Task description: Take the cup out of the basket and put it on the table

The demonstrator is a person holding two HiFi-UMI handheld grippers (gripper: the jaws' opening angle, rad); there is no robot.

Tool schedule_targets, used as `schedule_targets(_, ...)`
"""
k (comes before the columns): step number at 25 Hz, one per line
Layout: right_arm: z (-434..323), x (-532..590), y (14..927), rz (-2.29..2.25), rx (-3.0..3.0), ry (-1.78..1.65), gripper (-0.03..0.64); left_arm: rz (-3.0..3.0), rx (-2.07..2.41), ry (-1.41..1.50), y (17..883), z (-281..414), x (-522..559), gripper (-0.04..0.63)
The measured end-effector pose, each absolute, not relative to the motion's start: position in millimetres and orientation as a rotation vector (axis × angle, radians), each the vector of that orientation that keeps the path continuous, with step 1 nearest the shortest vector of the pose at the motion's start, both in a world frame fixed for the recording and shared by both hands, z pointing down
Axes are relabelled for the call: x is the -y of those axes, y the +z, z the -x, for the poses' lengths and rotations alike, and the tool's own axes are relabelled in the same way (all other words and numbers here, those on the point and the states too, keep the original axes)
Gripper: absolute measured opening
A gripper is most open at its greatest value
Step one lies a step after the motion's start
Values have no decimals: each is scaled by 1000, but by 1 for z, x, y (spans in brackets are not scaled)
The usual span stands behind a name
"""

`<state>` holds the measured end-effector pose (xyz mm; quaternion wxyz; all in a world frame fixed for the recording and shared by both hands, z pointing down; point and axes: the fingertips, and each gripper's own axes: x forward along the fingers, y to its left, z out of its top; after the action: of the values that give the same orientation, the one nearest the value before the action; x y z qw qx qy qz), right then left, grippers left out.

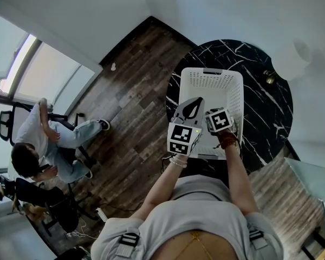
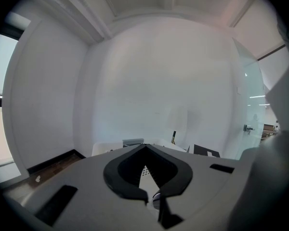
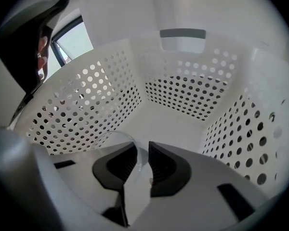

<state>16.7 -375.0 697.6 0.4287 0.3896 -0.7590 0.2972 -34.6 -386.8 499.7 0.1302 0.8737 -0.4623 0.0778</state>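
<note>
A clear plastic cup (image 3: 116, 139) stands low inside the white perforated basket (image 1: 211, 73), at its near end. My right gripper (image 3: 142, 160) reaches down into the basket (image 3: 86, 109). The cup's thin wall runs between its two black pads, and a sliver of gap still shows there. In the head view only its marker cube (image 1: 219, 119) shows over the basket's near rim. My left gripper (image 1: 192, 108) hovers beside it above the basket's near left part, shut and empty. Its jaws (image 2: 149, 198) point at a white wall.
The basket sits on a round black marble table (image 1: 262, 99) with a small brass object (image 1: 269, 77) at its far right. Dark wood floor (image 1: 135, 91) lies to the left. A person (image 1: 43, 140) sits on a chair at the far left.
</note>
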Motion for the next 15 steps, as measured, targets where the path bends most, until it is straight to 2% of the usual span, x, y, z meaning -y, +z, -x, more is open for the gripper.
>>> schedule_targets(12, -18, 374, 695, -988, 1880, 738, 67, -2539, 1335, 224, 499, 35, 385, 6)
schedule_targets(15, -5, 359, 695, -937, 1885, 835, 63, -2540, 1330, 223, 499, 35, 385, 6)
